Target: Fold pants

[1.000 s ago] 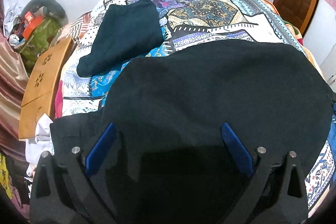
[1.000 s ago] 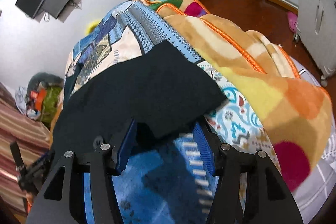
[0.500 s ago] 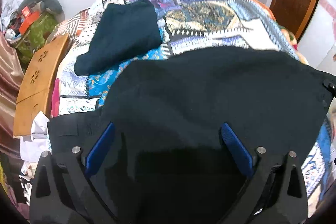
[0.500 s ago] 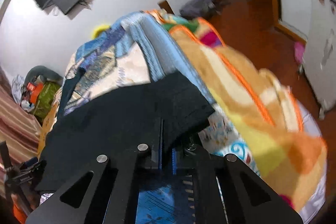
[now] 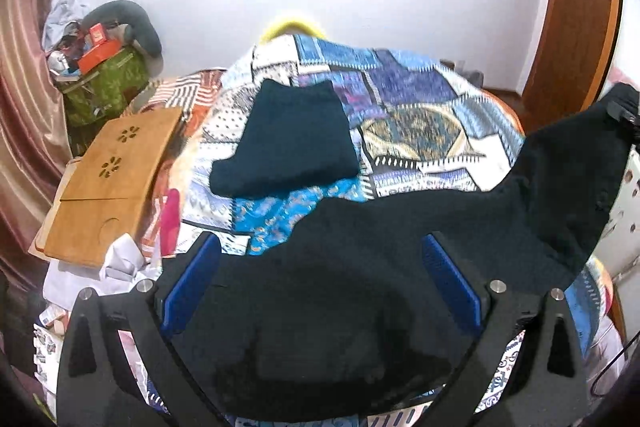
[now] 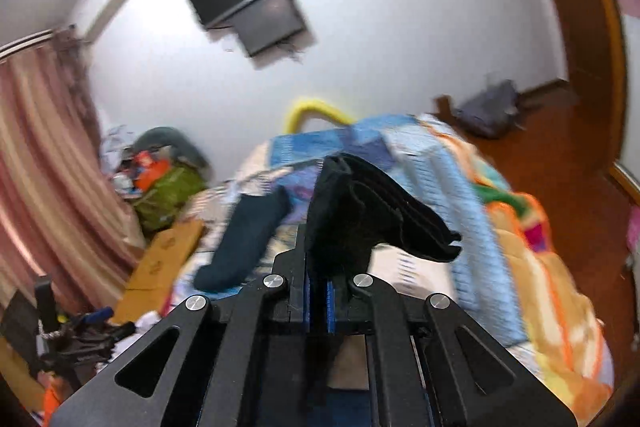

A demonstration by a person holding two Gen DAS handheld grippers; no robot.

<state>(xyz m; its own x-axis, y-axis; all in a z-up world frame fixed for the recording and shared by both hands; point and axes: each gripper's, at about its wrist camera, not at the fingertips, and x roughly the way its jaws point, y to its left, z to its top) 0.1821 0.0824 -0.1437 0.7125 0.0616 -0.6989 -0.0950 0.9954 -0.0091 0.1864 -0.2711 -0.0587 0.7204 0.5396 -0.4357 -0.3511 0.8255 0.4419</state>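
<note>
Above the patchwork bed [image 5: 420,115], the right gripper [image 6: 318,303] has just clamped the black pants [image 5: 360,287] and lifted one corner; left gripper [image 5: 320,283] gapes, fabric draped between, fold beginning

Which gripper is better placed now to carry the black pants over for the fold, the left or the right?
Right. The right gripper is shut on the black pants, with the edge lifted. The left gripper stands wide, its pads not pressing the cloth.
</note>
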